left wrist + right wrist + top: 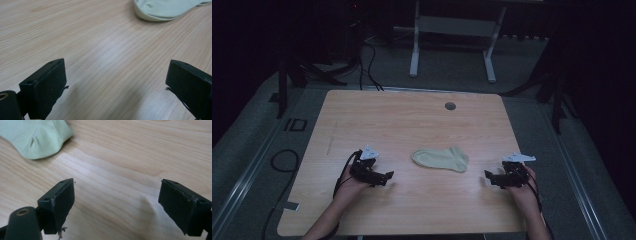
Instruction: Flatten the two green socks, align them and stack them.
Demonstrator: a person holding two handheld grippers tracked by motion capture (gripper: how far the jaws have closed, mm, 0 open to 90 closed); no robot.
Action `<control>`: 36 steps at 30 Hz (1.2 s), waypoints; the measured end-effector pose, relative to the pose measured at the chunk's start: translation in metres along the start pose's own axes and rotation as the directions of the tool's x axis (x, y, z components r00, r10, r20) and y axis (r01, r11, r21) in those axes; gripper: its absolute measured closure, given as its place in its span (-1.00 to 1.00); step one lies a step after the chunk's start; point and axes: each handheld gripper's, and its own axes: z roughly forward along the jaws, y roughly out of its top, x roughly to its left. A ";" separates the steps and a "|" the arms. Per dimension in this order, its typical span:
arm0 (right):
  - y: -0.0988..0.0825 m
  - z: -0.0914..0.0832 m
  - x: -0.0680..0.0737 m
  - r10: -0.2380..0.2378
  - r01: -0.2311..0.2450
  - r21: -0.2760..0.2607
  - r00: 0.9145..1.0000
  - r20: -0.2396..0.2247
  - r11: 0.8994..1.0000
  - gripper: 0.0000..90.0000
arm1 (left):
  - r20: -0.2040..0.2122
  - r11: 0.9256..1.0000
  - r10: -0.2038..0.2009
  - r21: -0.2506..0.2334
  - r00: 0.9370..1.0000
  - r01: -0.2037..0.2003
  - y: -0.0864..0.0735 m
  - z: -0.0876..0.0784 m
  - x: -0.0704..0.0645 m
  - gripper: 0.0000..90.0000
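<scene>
A pale green ankle sock [441,159] lies flat on the wooden surface [412,120], well short of the round grommet [450,106]. The left gripper [387,177] rests left of the sock, the right gripper [488,176] right of it (both near, neither touching). Each has its fingers [45,85] spread wide, holding nothing.

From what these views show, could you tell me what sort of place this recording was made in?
Probably a lab or recording room rather than a home. A bare wooden table stands on grey carpet, cables trail across the floor behind it, and a white desk frame stands beyond. One pale green sock lies between both hand-held grippers.
</scene>
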 end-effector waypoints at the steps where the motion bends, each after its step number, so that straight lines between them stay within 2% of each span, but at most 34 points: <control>1: -0.002 -0.002 -0.001 0.006 -0.006 -0.003 1.000 0.002 1.000 -0.70 | -0.006 1.000 -0.007 -0.001 1.000 0.007 -0.002 -0.001 0.001 -0.93; 4: -0.006 -0.008 -0.003 0.019 -0.019 -0.015 1.000 0.019 1.000 -0.70 | -0.022 1.000 -0.007 -0.003 1.000 0.007 -0.007 -0.006 0.004 -0.93; 8: -0.009 -0.011 -0.006 0.029 -0.028 -0.013 0.999 0.042 1.000 -0.70 | -0.021 1.000 -0.009 -0.010 1.000 0.009 -0.010 -0.009 0.006 -0.93; 9: -0.009 -0.011 -0.006 0.029 -0.028 -0.013 0.999 0.042 1.000 -0.70 | -0.038 1.000 -0.015 -0.017 0.999 0.014 -0.016 -0.015 0.010 -0.93; 11: -0.012 -0.014 -0.008 0.041 -0.041 -0.008 0.998 0.054 0.999 -0.70 | -0.045 0.999 -0.027 -0.019 0.999 0.026 -0.019 -0.019 0.012 -0.93; 20: -0.022 -0.021 -0.006 0.074 -0.072 -0.034 0.995 0.061 0.997 -0.70 | -0.085 0.996 -0.079 -0.048 0.993 0.075 -0.032 -0.036 0.024 -0.93; 26: -0.024 -0.027 -0.007 0.096 -0.093 -0.053 0.993 0.062 0.994 -0.69 | -0.112 0.996 -0.087 -0.035 0.990 0.084 -0.041 -0.041 0.031 -0.93; 28: -0.025 -0.027 -0.009 0.107 -0.103 -0.060 0.992 0.065 0.993 -0.69 | -0.125 0.996 -0.088 -0.033 0.988 0.084 -0.044 -0.042 0.033 -0.93; 33: -0.029 -0.021 -0.008 0.100 -0.098 -0.035 0.992 0.077 0.995 -0.69 | -0.144 0.995 -0.097 -0.035 0.985 0.093 -0.048 -0.047 0.037 -0.93; 36: -0.029 -0.021 -0.008 0.101 -0.098 -0.040 0.992 0.079 0.994 -0.69 | -0.153 0.993 -0.112 -0.055 0.982 0.105 -0.049 -0.050 0.040 -0.93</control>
